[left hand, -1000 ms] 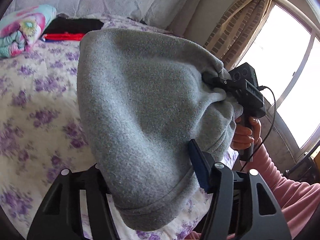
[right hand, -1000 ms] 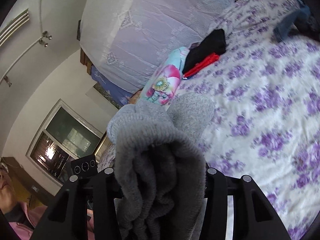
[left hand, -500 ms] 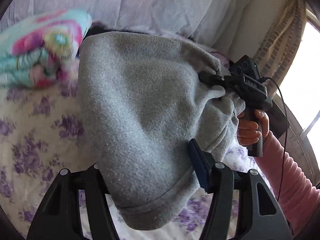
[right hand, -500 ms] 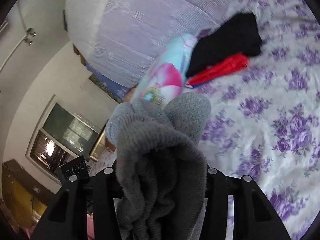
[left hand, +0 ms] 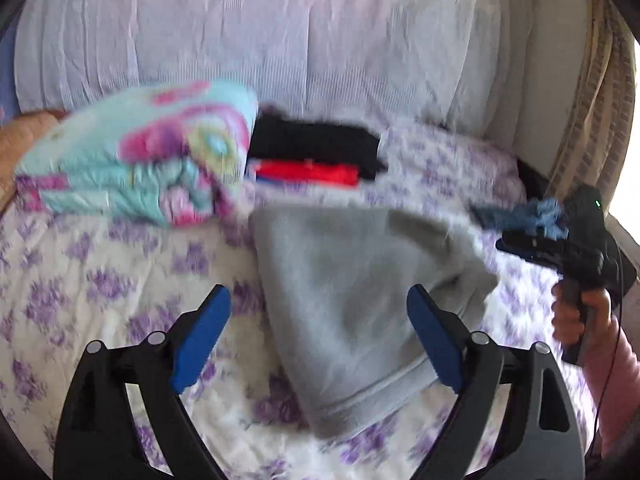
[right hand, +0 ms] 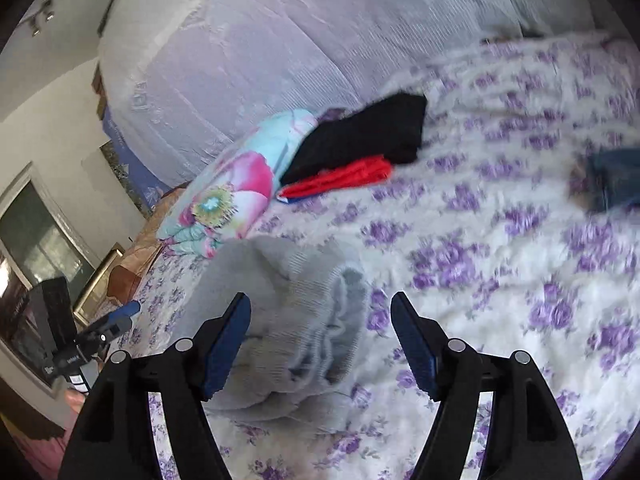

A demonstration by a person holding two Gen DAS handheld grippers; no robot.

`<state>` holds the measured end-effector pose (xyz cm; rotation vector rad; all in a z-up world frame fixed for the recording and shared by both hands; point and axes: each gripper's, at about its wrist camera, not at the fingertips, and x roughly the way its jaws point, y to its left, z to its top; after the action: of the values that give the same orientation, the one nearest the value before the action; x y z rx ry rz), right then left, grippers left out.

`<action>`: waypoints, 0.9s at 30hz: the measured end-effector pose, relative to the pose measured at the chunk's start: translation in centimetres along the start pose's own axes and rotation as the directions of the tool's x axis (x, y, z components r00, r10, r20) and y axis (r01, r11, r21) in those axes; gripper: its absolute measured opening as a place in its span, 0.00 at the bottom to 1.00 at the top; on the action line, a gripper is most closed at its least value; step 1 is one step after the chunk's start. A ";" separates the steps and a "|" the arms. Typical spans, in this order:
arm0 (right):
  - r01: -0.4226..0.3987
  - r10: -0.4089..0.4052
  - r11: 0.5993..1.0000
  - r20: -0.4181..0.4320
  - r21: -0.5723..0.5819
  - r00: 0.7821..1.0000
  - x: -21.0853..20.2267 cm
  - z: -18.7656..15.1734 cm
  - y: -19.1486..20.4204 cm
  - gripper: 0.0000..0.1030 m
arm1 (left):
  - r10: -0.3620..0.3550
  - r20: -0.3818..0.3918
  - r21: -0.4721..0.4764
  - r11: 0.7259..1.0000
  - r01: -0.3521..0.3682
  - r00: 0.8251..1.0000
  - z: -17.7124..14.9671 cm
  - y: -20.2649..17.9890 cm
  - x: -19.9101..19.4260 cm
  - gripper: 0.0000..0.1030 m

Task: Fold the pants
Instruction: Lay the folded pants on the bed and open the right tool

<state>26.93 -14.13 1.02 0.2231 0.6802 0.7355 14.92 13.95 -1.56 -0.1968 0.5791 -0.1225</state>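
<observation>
Both grippers have just let go: half a second ago each was clamped on the grey pants (left hand: 360,300) and holding them up in the air, now the pants lie dropped on the bed (left hand: 100,280), a folded grey bundle on the purple-flowered cover. Left gripper (left hand: 318,338) has its jaws spread wide, blue pads either side of the bundle's near end, nothing pinched. Right gripper (right hand: 320,344) likewise spread wide, jaws straddling the bunched ribbed end of the pants (right hand: 288,320) without closing on it; seen from the left wrist it sits off past the bundle's right side, clear of the cloth. Pants sit mid-bed, just in front of the stack at the headboard edge: floral quilt (left hand: 140,156) to the left, black garment (left hand: 316,144) on top of a red garment (left hand: 308,172) beside it. A blue cloth (left hand: 536,216) lies toward the right edge of the bed, near the right gripper. Both views motion-blurred, so fine edges are hard to read. Judgement: the fold looks largely done and the release reads as the put-down; the bundle is lumpy at the ribbed end and skewed, so what is probably left is a tidy or one more fold, or nothing. Risk if regrasped: soft fleece slumps and the layers can slip apart.
</observation>
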 end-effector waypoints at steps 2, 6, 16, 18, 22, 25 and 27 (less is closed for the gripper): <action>-0.078 0.079 0.994 0.014 -0.074 0.997 1.3 1.0 2.7 0.61 | -0.049 -0.010 0.028 0.998 0.049 0.999 0.5 -1.7 0.4 0.85; -0.084 0.079 0.993 -0.059 -0.081 0.995 7.7 1.6 3.5 0.38 | -0.061 -0.110 0.085 0.994 0.071 0.992 -1.2 -4.0 3.7 0.85; -0.019 0.019 0.999 -0.005 -0.027 1.000 7.0 -0.9 2.7 0.20 | -0.013 -0.192 0.168 0.985 0.046 0.981 -3.7 -5.5 5.7 0.86; -0.018 0.021 0.996 0.025 -0.092 0.999 4.4 -2.0 5.1 0.20 | -0.034 -0.135 0.128 0.990 0.052 0.990 -3.2 -4.9 3.8 0.87; 0.058 -0.061 0.998 -0.082 -0.032 0.995 4.7 -5.4 4.2 0.22 | 0.001 -0.117 0.104 0.995 0.012 0.993 -3.6 -4.5 3.1 0.90; 0.012 -0.005 0.995 -0.074 0.096 0.997 5.3 -7.9 1.4 0.21 | 0.073 -0.233 0.149 0.988 -0.038 0.970 -5.0 -4.6 6.5 0.90; -0.011 0.026 0.982 -0.077 0.189 0.997 4.6 -7.5 0.8 0.22 | 0.120 -0.263 0.203 0.977 -0.067 0.957 -6.1 -5.1 7.9 0.95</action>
<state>24.15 -10.72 -6.67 0.3760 0.8249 0.7010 17.81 6.70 -9.61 0.0373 0.8471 -0.1136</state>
